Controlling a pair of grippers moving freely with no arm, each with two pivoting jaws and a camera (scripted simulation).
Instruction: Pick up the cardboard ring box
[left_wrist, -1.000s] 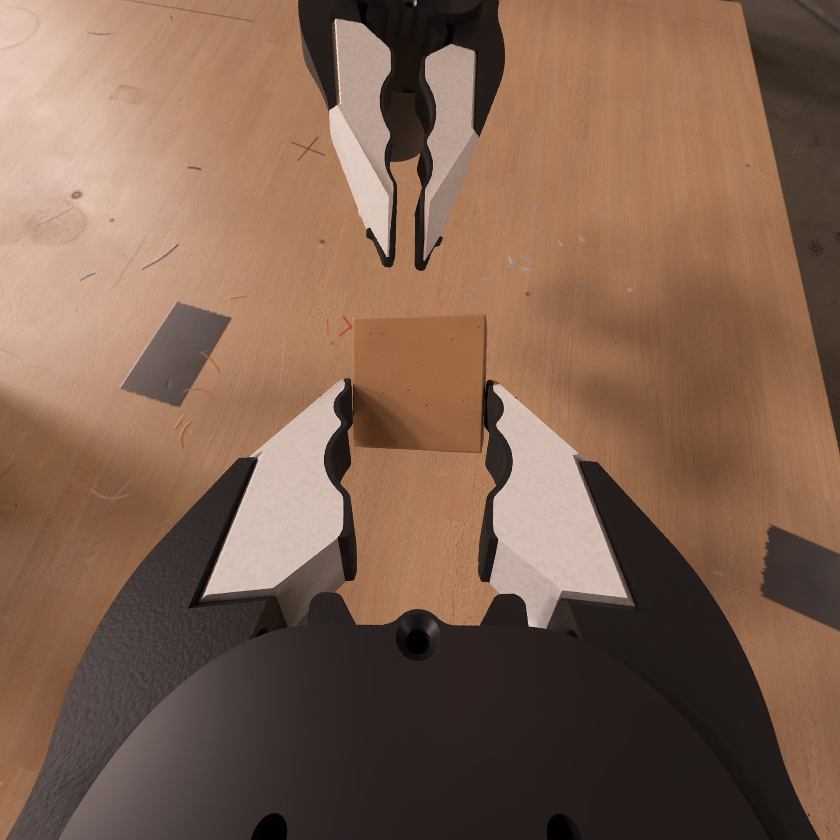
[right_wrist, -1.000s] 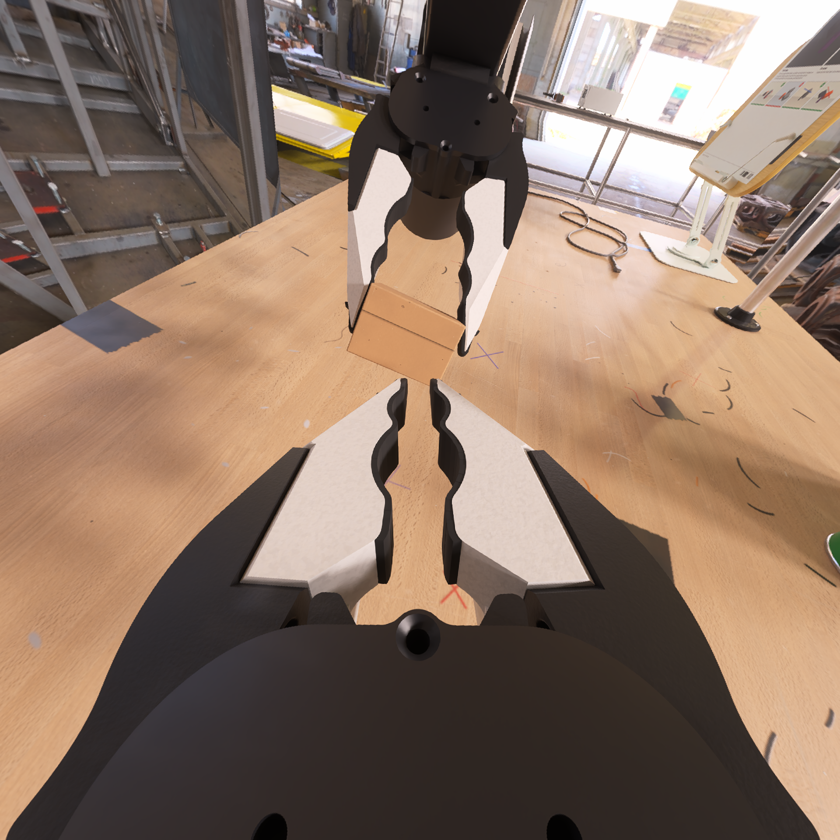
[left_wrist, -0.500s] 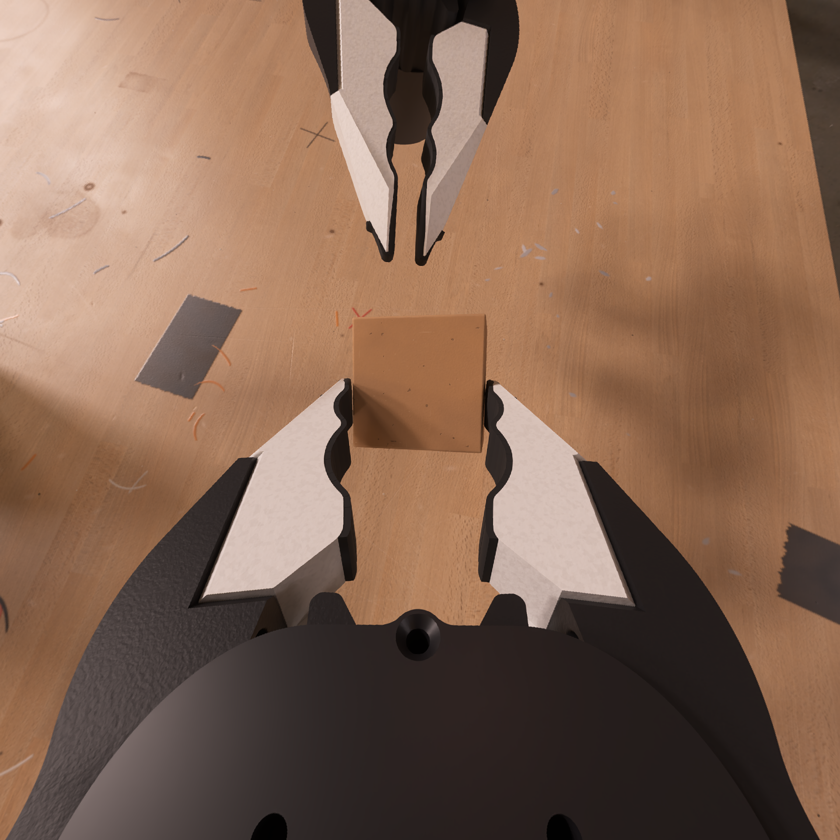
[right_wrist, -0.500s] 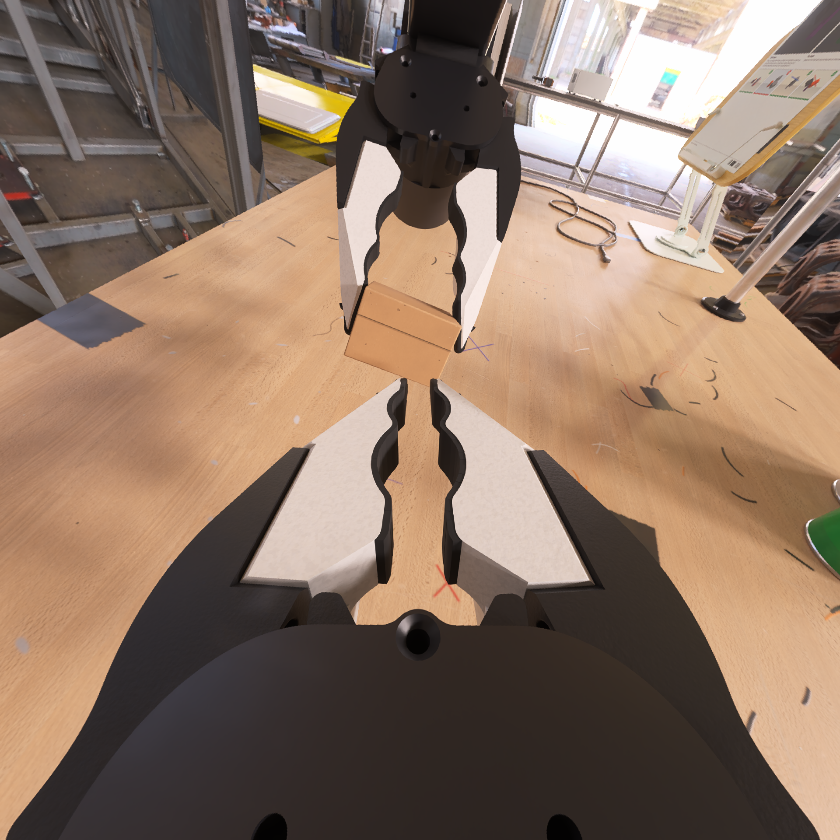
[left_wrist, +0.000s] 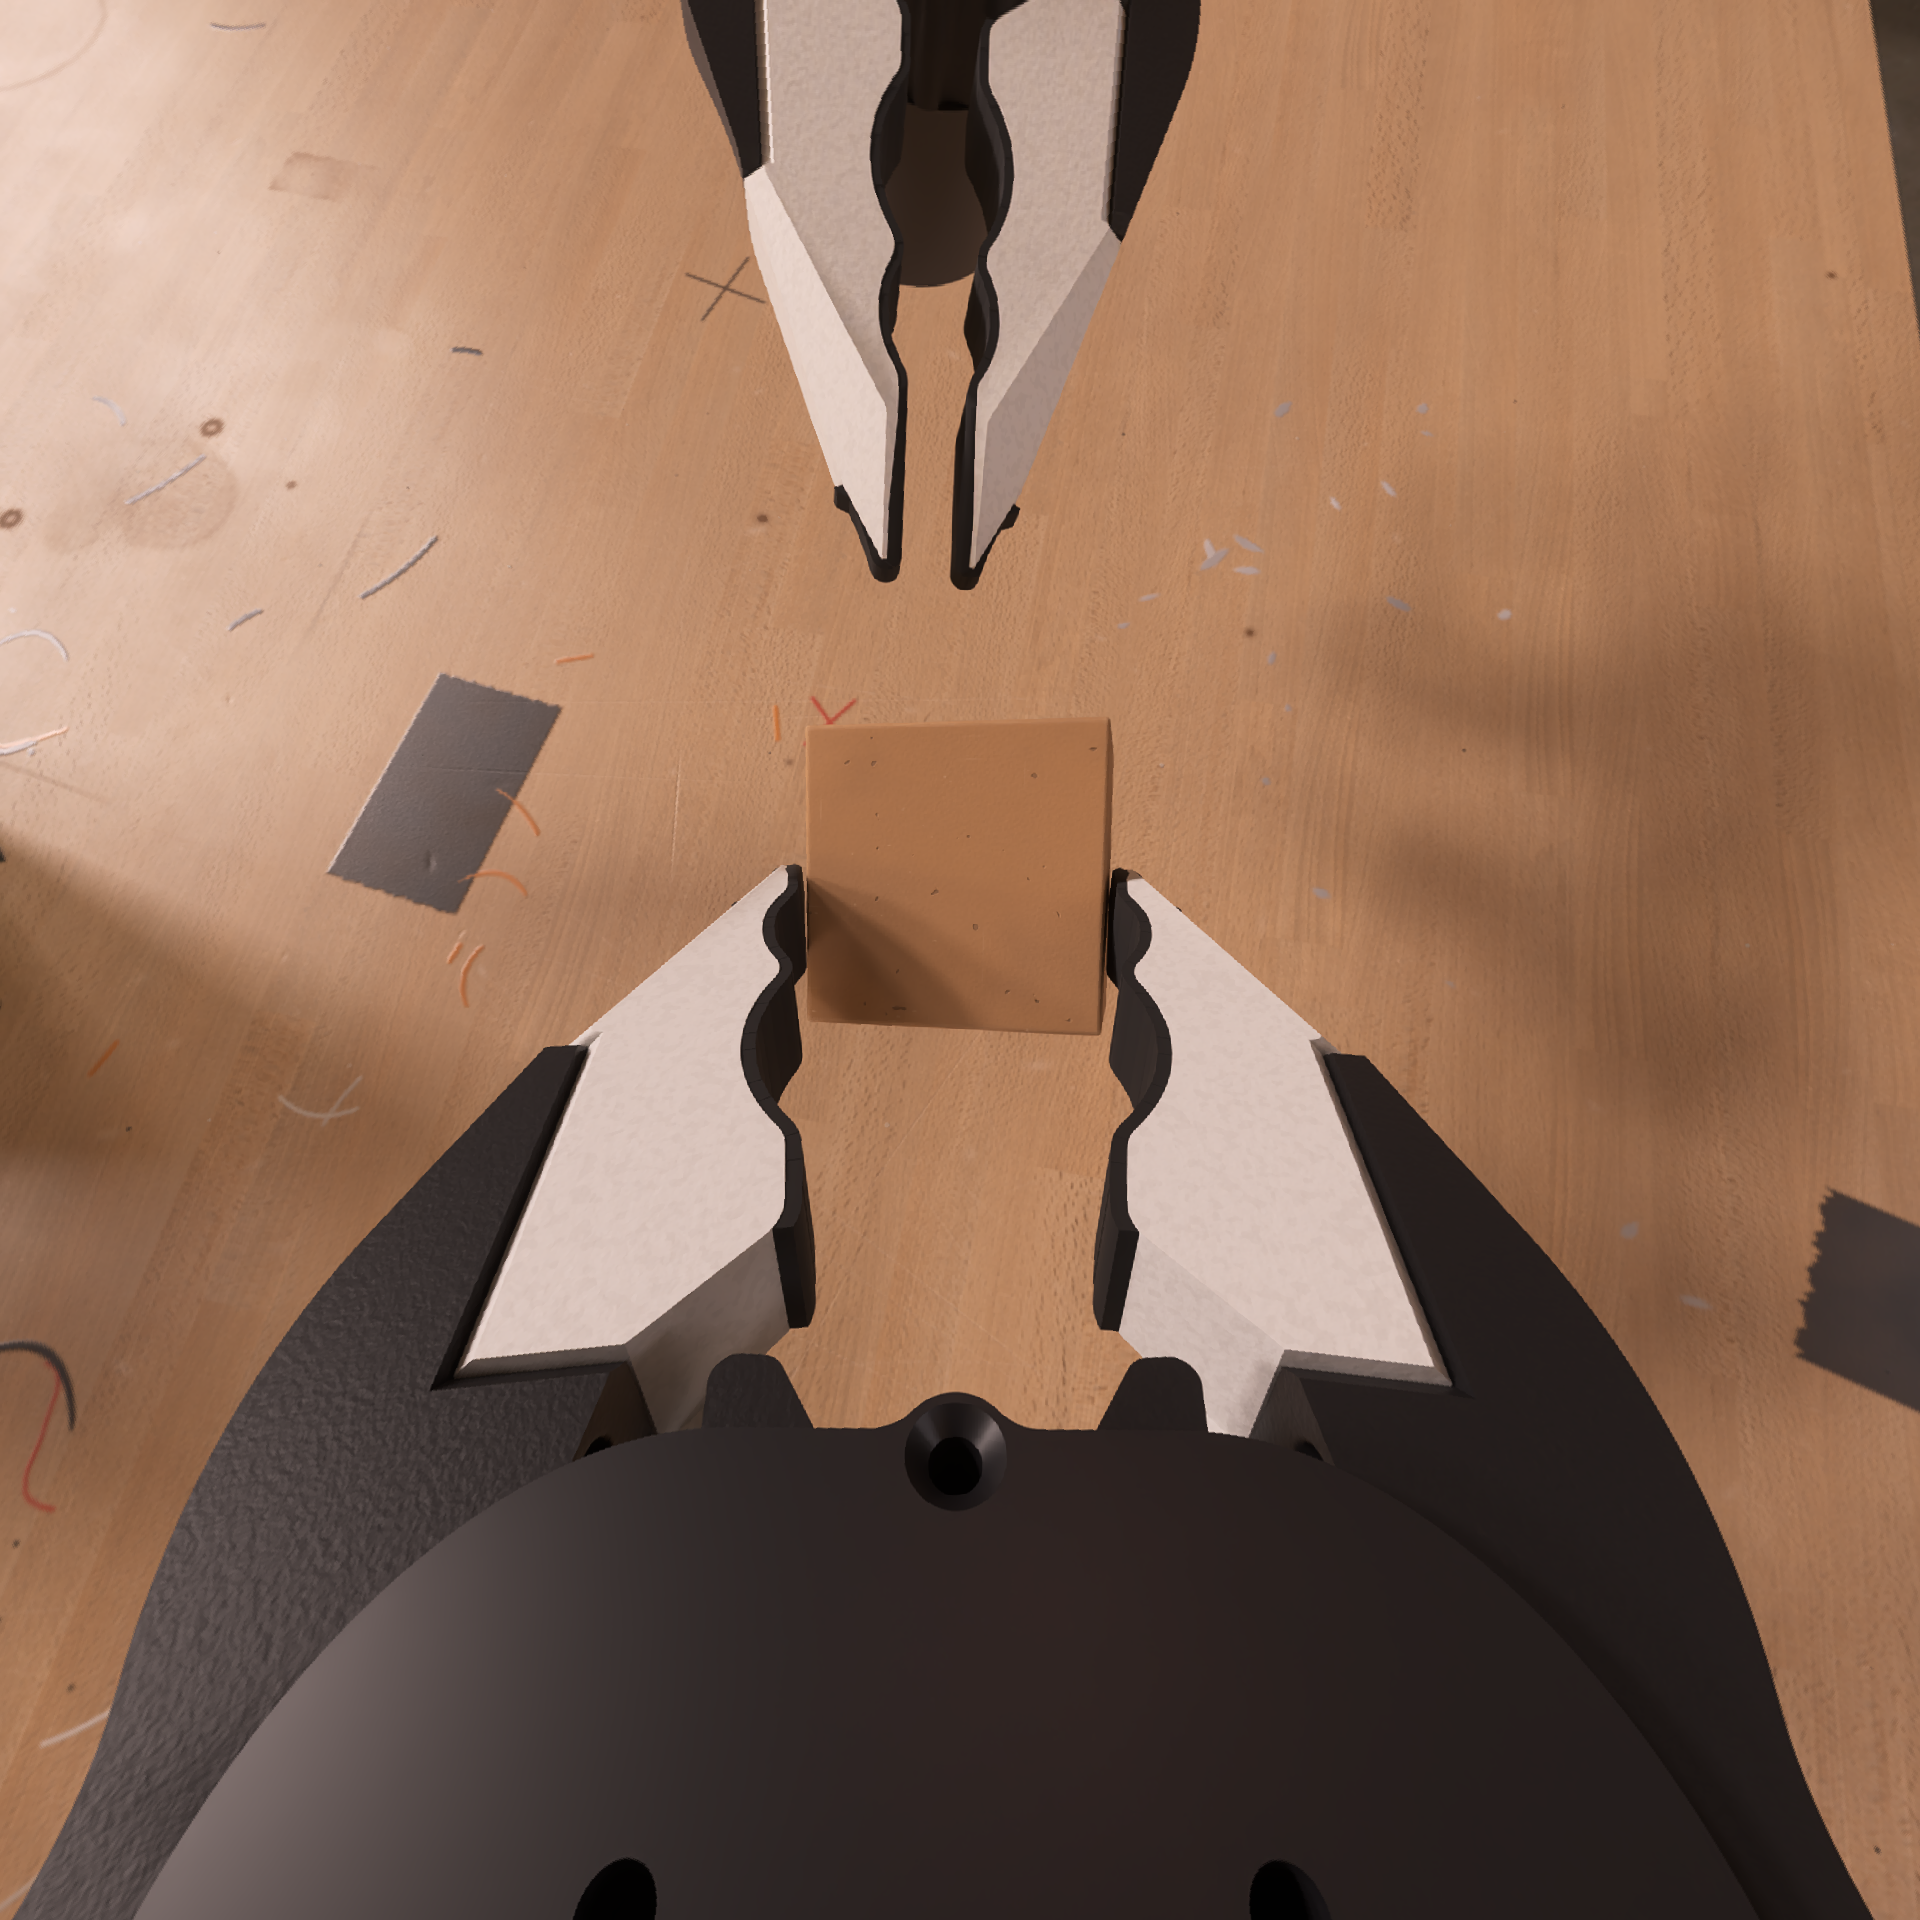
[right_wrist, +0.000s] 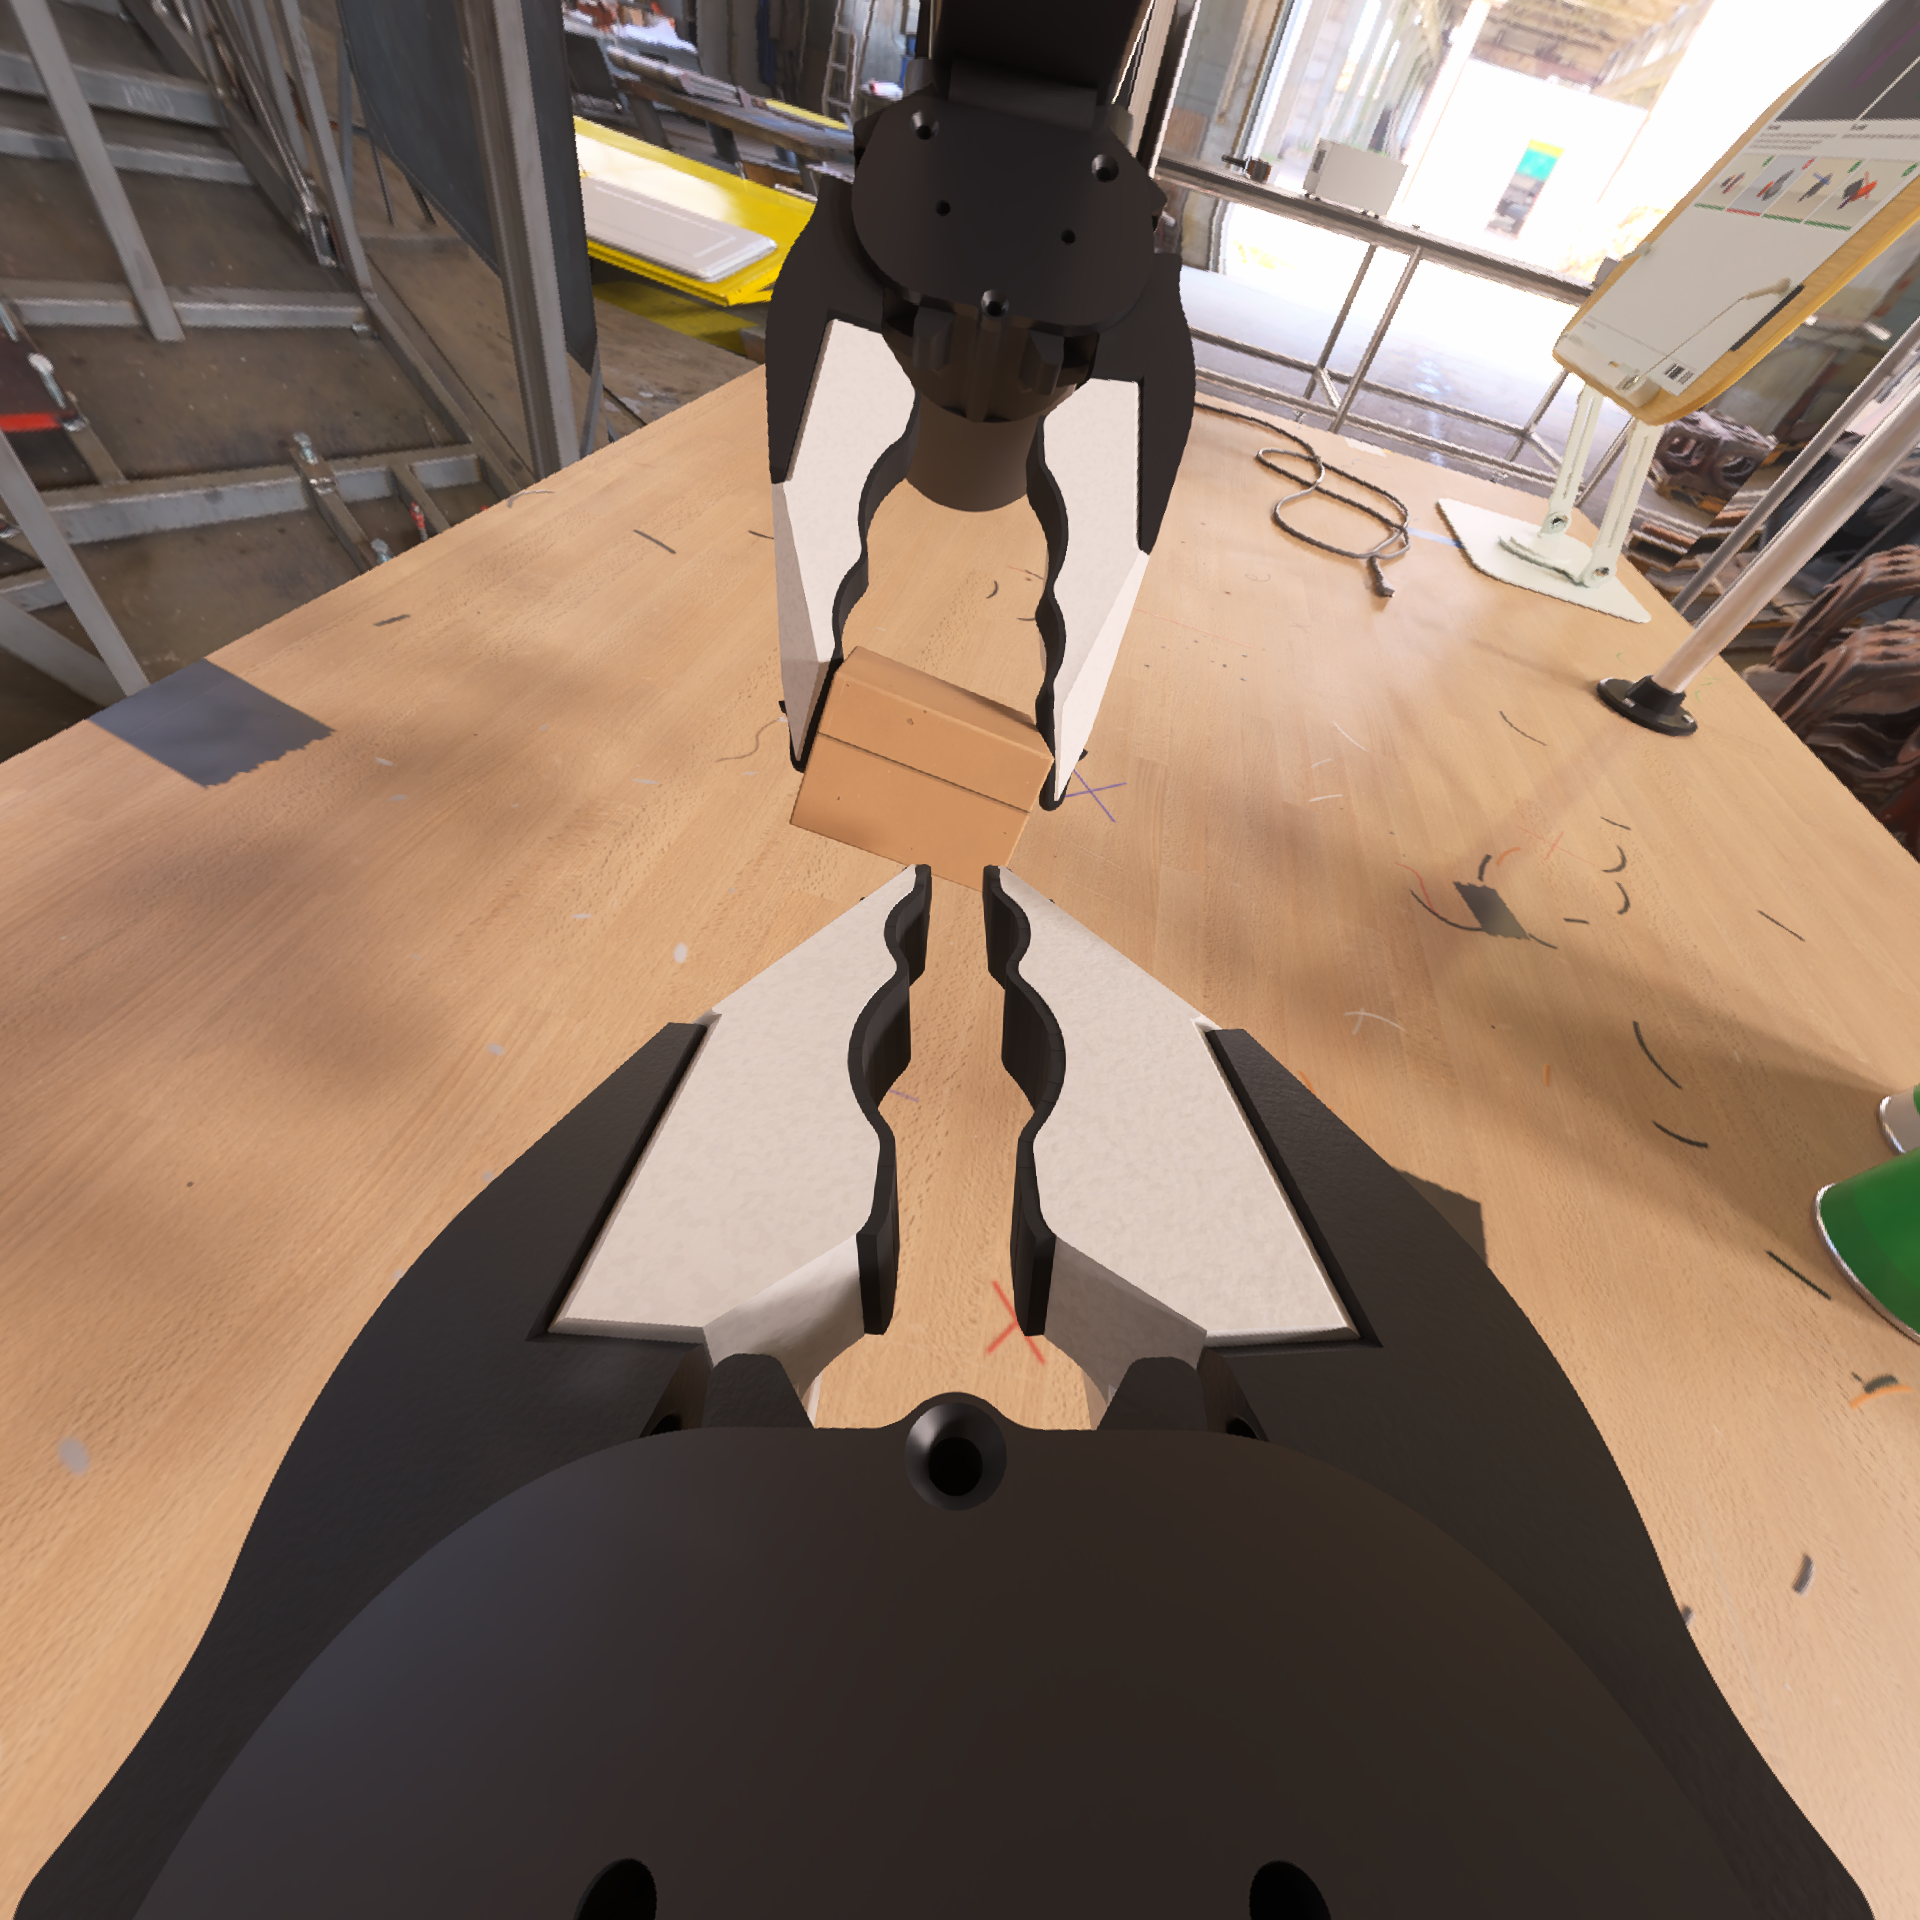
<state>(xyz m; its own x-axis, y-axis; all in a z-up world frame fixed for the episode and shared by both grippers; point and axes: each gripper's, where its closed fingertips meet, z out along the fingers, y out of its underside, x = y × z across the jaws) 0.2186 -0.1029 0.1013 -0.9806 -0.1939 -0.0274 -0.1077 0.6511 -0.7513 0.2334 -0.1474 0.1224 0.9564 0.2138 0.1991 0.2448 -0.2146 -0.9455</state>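
Note:
The cardboard ring box (left_wrist: 956, 883) is a small tan box with a lid seam, seen from the side in the right wrist view (right_wrist: 920, 774). My left gripper (left_wrist: 956, 896) is shut on it, one finger on each side, and holds it tilted a little above the wooden table (left_wrist: 1455, 312). The left gripper also shows in the right wrist view (right_wrist: 925, 774), pointing down. My right gripper (right_wrist: 954, 878) is shut and empty, its tips just in front of the box and apart from it. It also shows in the left wrist view (left_wrist: 925, 571).
Grey tape patches (left_wrist: 442, 795) lie on the table at left and right. A green object (right_wrist: 1870, 1247) sits at the right edge of the table. A cable (right_wrist: 1340, 509), a white stand base (right_wrist: 1558, 561) and a pole foot (right_wrist: 1647, 707) are at the far right.
The box stays in my left gripper's hold. Both views drift slightly over the table, and the green object has come further into the right wrist view.

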